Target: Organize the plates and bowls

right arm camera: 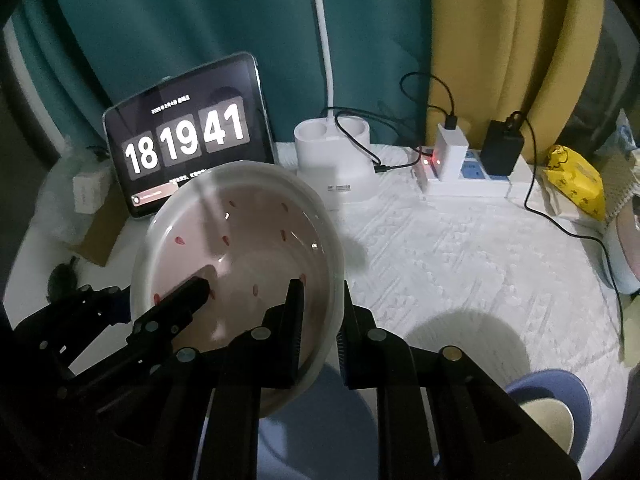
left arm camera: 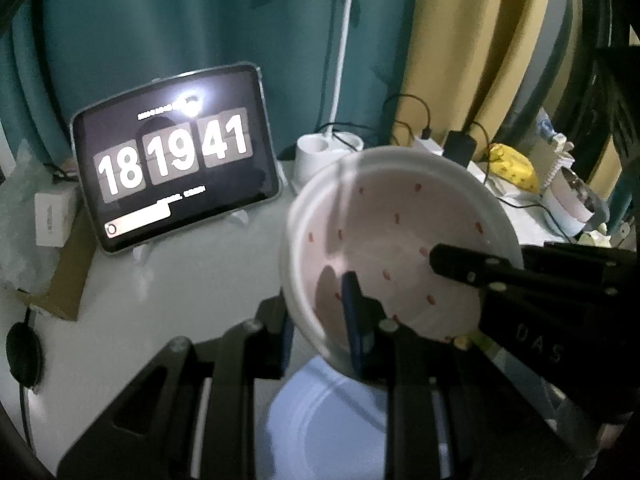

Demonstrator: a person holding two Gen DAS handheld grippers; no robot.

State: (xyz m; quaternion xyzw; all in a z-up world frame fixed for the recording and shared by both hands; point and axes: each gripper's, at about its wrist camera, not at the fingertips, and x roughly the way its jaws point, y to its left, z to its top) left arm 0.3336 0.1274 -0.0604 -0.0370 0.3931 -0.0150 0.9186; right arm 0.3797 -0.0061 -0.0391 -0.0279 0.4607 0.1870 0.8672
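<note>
Ceramic bowl rigid, slick, breakable; rim pinched by both left hand-held gripper and right hand-held gripper, above blue plate.

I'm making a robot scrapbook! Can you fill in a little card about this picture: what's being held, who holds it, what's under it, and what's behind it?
held thing: white bowl with small red marks inside, tilted and lifted
left gripper: clamped on the bowl's rim
right gripper: clamped on the rim's other side
underneath: pale blue plate on the table
behind: tablet showing 18 19 41
also nearby: blue bowl, yellow packet
</note>
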